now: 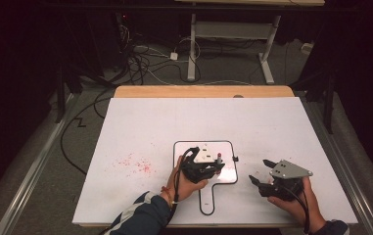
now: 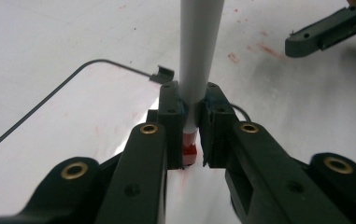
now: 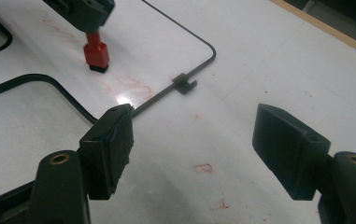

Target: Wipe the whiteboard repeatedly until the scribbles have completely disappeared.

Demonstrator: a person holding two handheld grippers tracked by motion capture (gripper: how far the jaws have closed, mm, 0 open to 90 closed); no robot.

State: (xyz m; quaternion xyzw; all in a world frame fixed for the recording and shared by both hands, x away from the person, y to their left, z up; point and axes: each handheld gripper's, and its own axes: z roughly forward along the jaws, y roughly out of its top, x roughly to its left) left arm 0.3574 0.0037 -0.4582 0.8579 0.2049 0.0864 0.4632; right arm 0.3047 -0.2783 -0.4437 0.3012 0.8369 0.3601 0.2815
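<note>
A small whiteboard (image 1: 230, 143) with a black rim and a handle lies on the white table cover, near the front. My left gripper (image 1: 208, 169) is over it, shut on a pale marker (image 2: 199, 42) that stands between the pads. The marker's red end (image 3: 96, 53), with a black pad under it, touches the board (image 3: 210, 51) among faint red smears. My right gripper (image 1: 260, 171) rests to the right of the board, low over the cover. Its jaws (image 3: 199, 140) stand wide apart with nothing between them. One of its fingers (image 2: 325, 32) shows in the left gripper view.
Red marks (image 1: 135, 164) speckle the white cover (image 1: 272, 122) to the left of the board. A small black clip (image 3: 185, 83) sits on the board's rim. A wooden table edge (image 1: 203, 91) runs along the back, with cables and a table frame on the floor beyond.
</note>
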